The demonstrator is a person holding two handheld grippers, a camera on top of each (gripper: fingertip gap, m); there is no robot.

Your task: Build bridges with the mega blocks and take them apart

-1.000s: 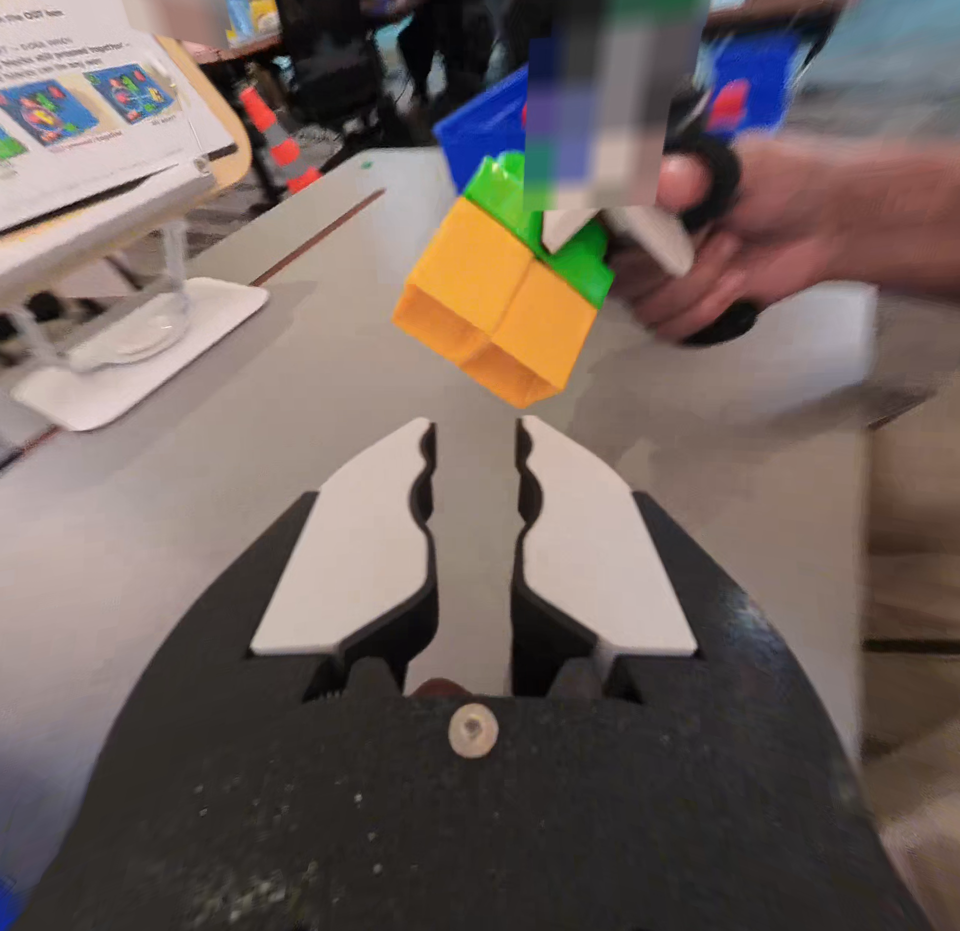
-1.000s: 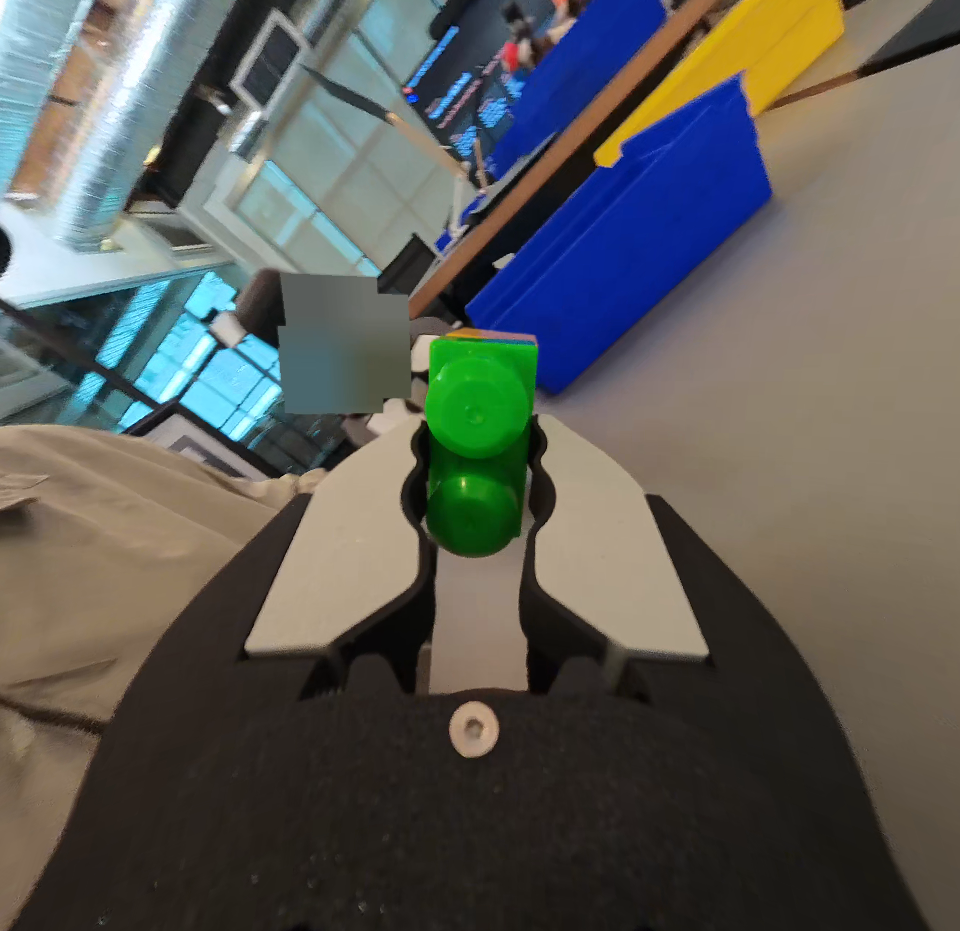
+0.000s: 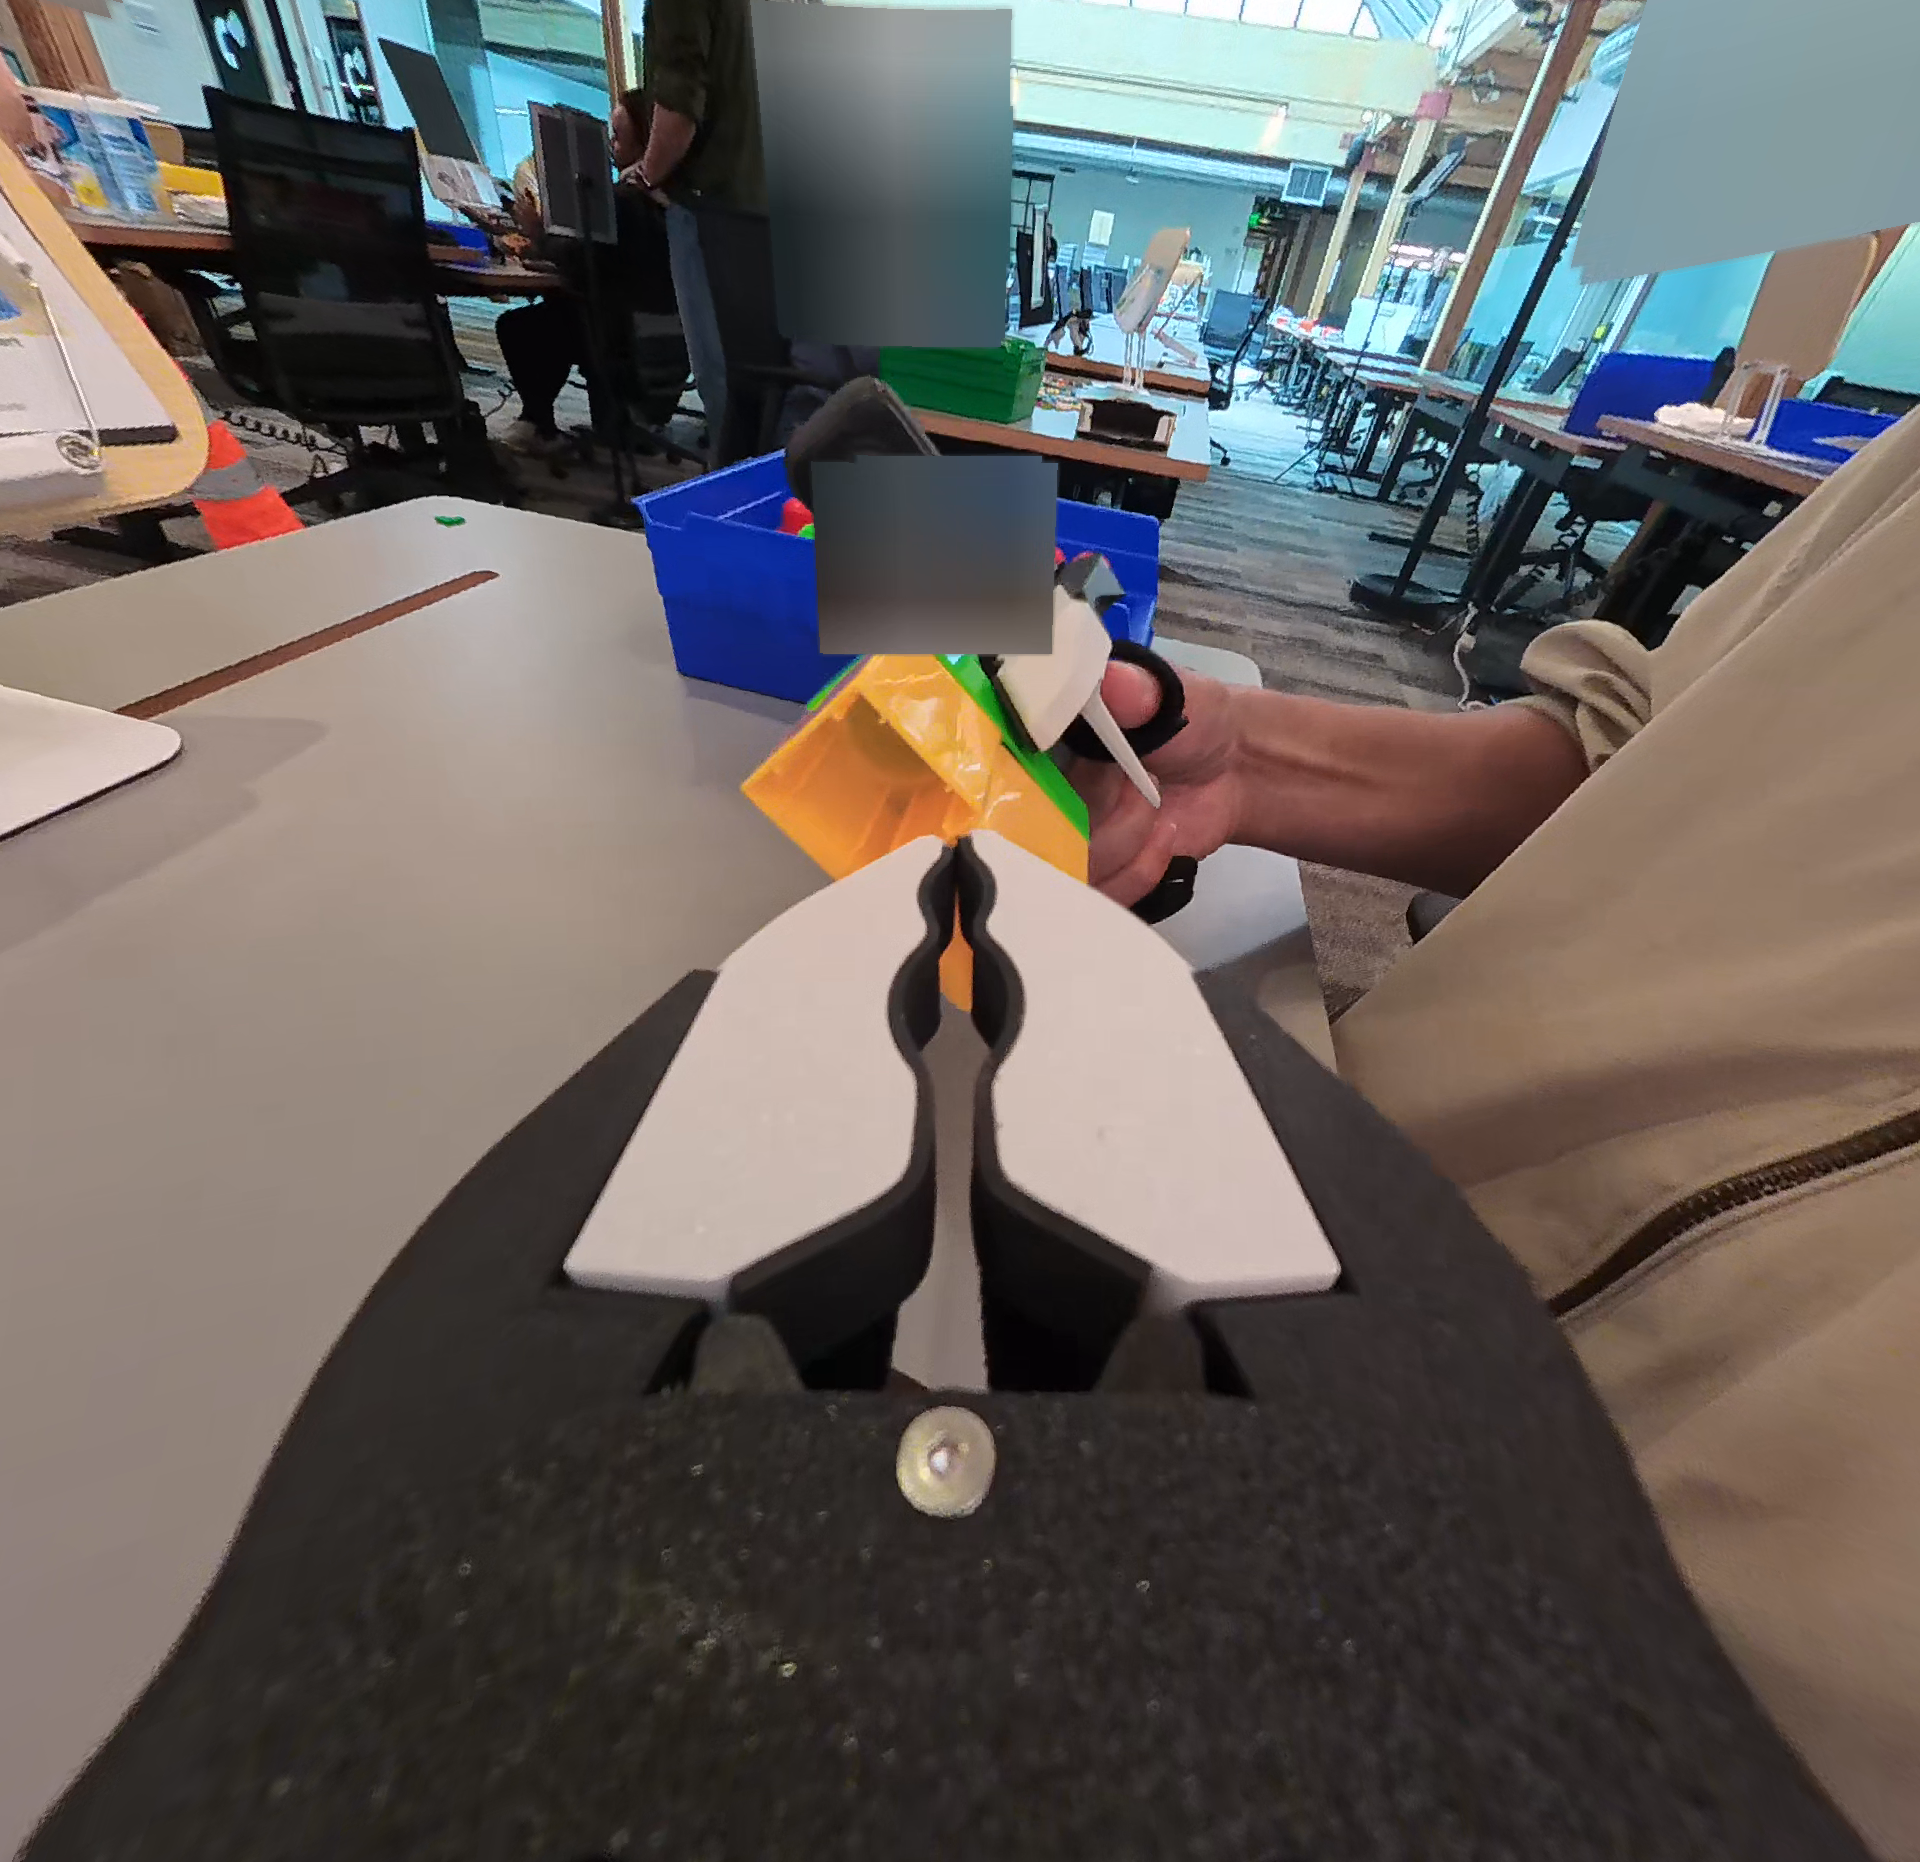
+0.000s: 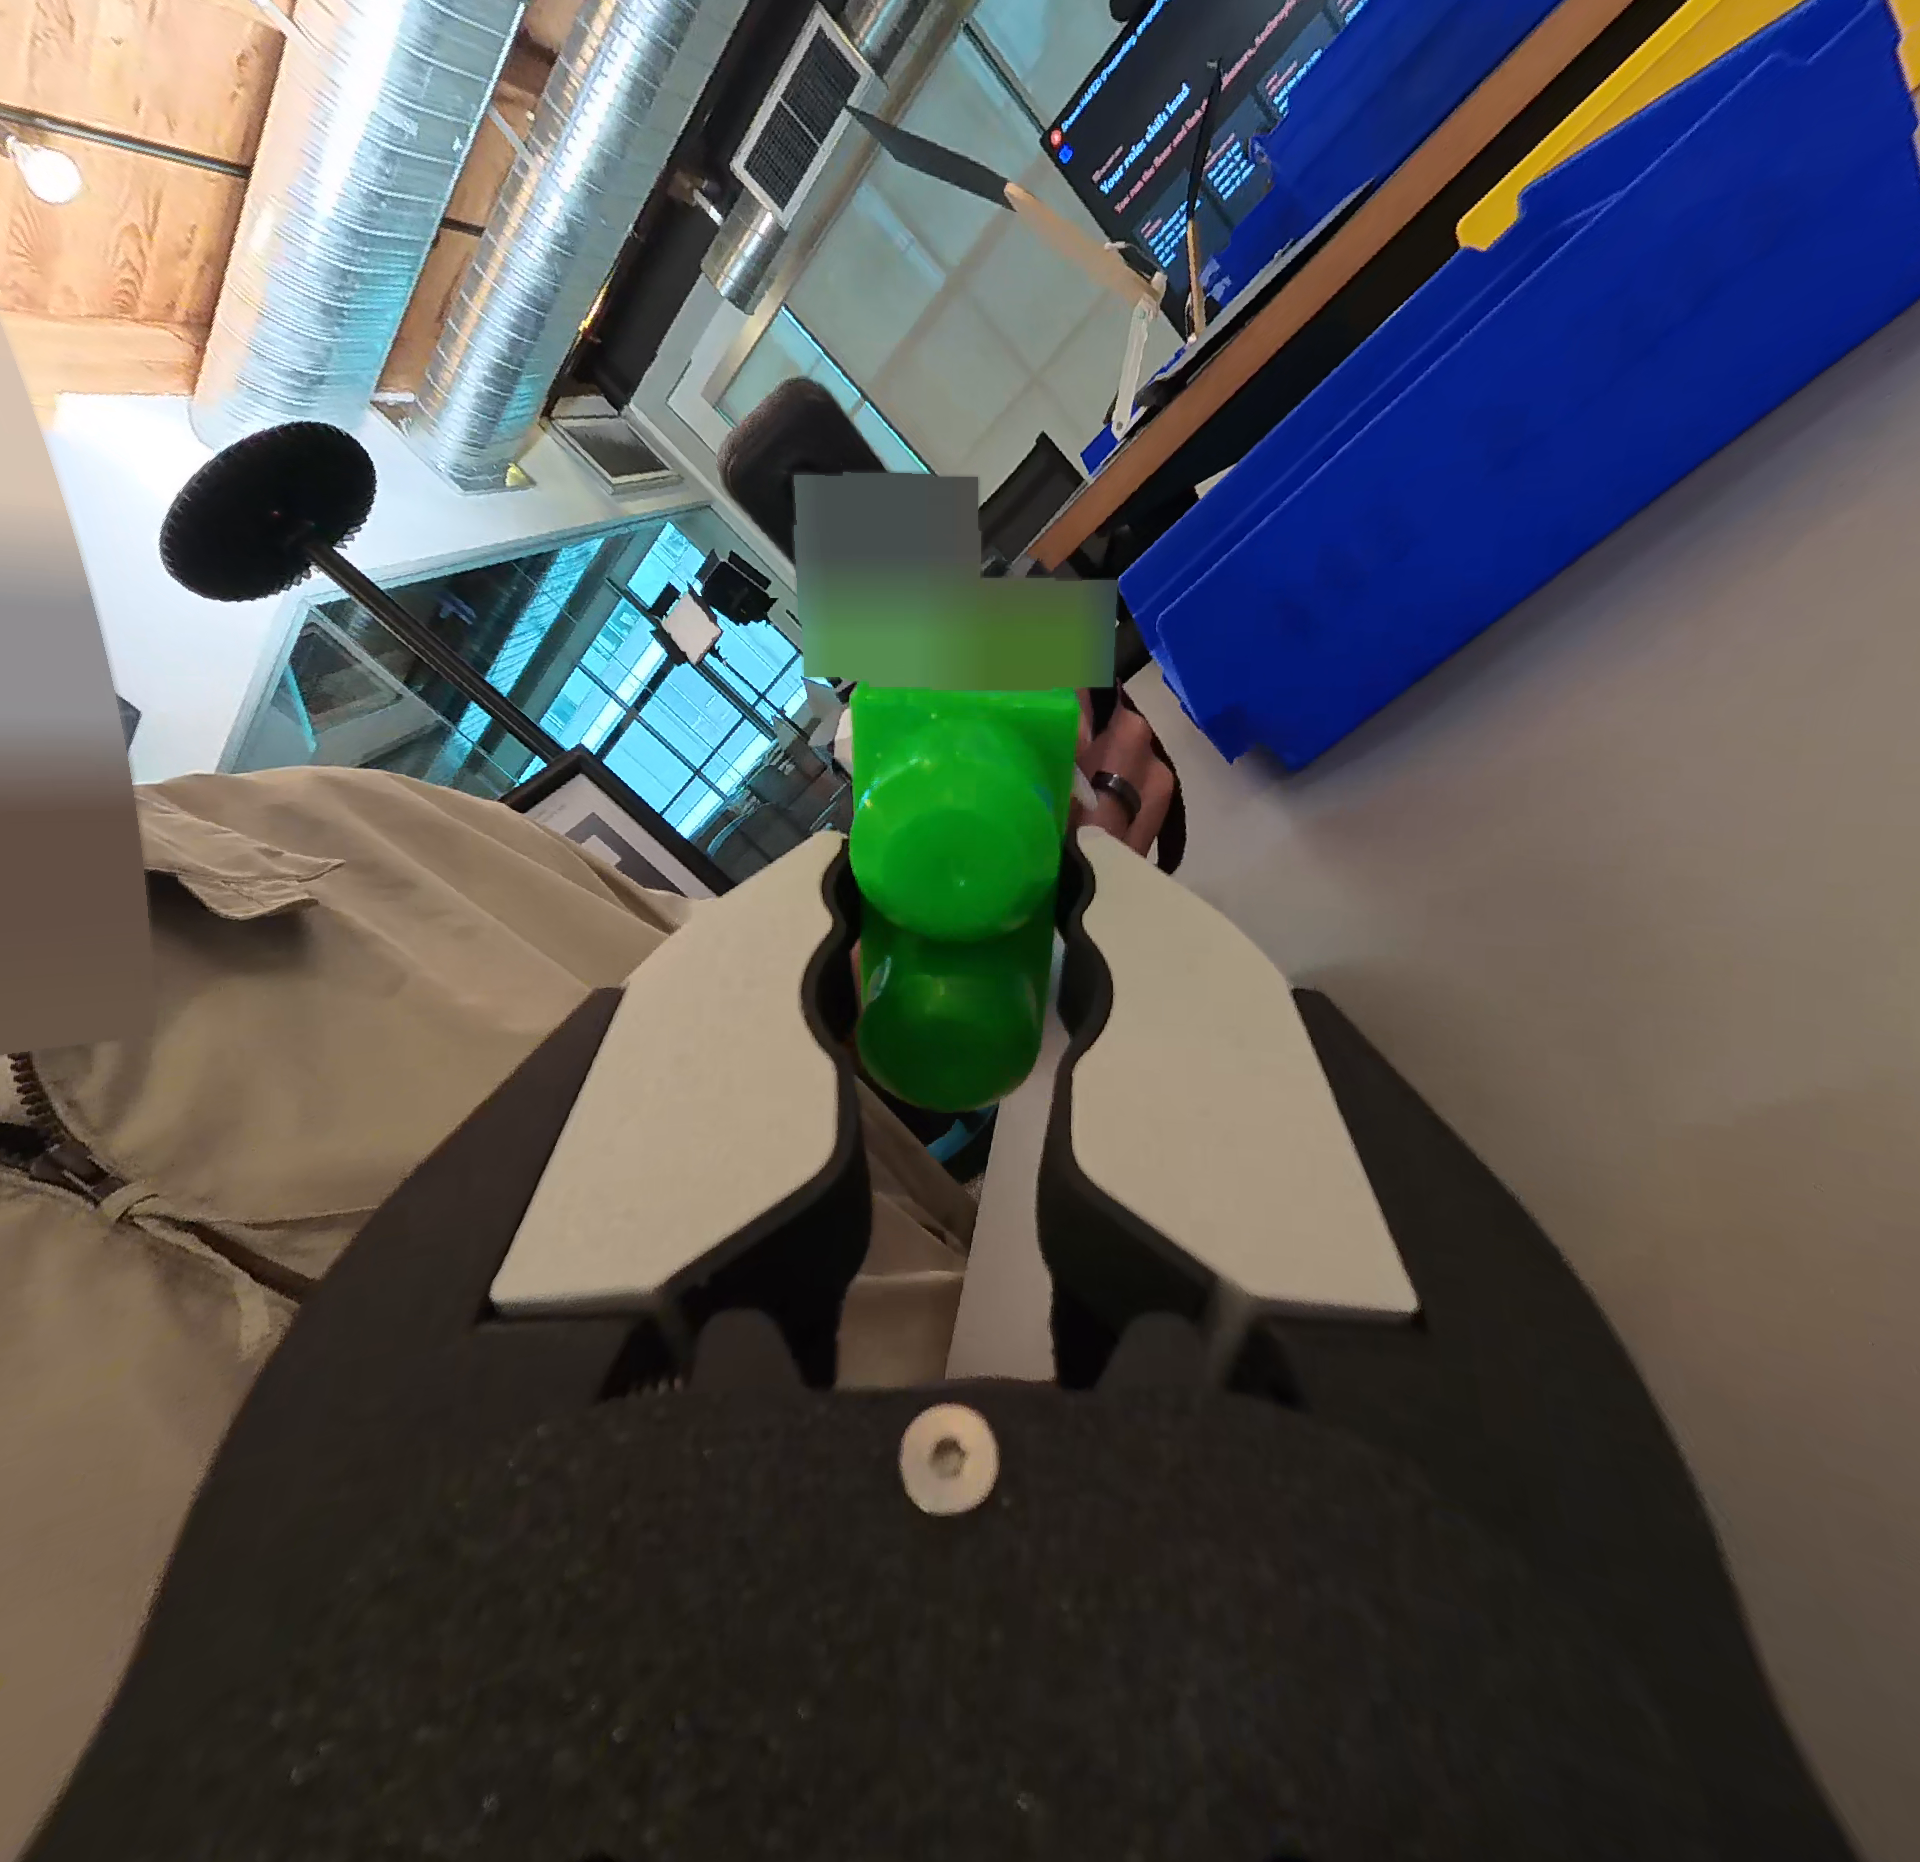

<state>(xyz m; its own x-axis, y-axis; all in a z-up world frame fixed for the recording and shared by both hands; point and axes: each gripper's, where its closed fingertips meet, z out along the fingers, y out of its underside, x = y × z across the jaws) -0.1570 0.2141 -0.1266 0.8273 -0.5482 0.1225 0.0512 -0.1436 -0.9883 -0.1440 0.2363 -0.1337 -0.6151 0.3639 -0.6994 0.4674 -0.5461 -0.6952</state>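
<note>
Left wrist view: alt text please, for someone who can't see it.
The left gripper, nearly shut, pinches the orange block, joined to a green block held by the right gripper above a grey table. A blue bin stands behind.

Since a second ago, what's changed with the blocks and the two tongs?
The left tongs have narrowed and closed in on the orange block, pinching its wall; whether firmly is unclear. The right tongs stay clamped on the green block, both blocks still joined in the air.
</note>
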